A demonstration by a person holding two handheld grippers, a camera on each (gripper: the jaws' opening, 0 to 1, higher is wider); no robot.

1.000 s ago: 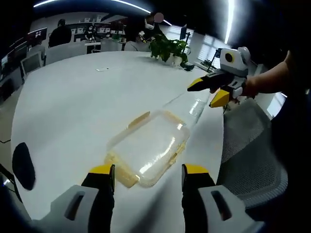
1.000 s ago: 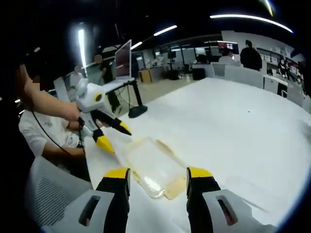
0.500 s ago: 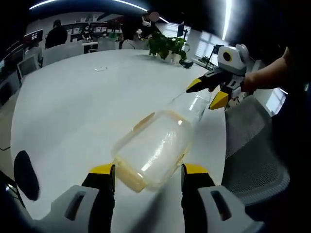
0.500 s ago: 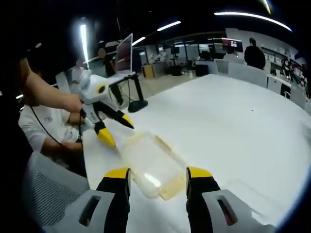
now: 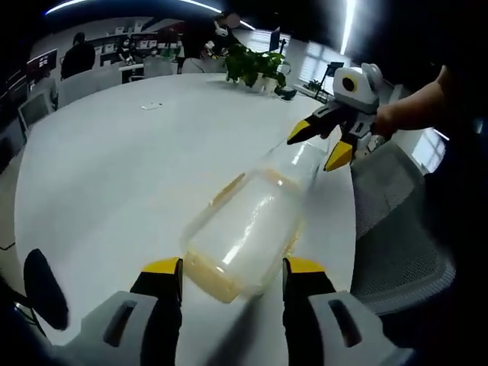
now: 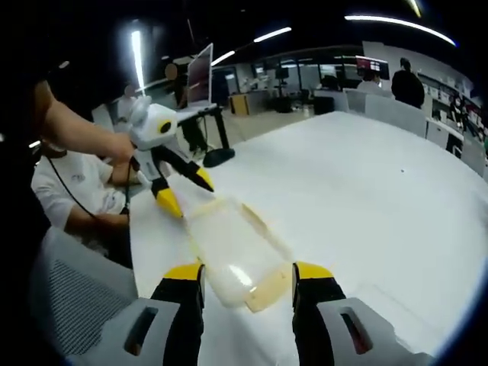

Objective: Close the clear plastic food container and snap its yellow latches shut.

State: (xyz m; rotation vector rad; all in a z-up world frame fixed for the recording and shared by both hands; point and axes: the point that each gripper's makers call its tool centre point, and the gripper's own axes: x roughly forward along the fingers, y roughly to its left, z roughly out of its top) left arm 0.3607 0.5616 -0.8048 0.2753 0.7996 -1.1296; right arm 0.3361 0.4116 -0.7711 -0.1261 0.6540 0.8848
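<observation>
Clear container point(image 5: 245, 229) lies on white tabletop point(image 5: 114, 168) between both grippers, left gripper point(image 5: 232, 286) and right gripper point(image 6: 248, 286) fingers spread, empty; best: press lid flat first, then push each yellow latch point(image 6: 263, 288) squarely down

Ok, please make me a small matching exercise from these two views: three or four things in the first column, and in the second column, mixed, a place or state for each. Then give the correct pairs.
Things:
1. clear plastic food container
2. potted plant
3. mesh chair
4. right gripper

Places or states:
A. at the far edge of the white table
B. jaws apart, over the far end of the container
C. lying on the table just ahead of the left gripper, whose jaws are open
D. beside the table, off its edge

Pairs: 1-C, 2-A, 3-D, 4-B
</observation>
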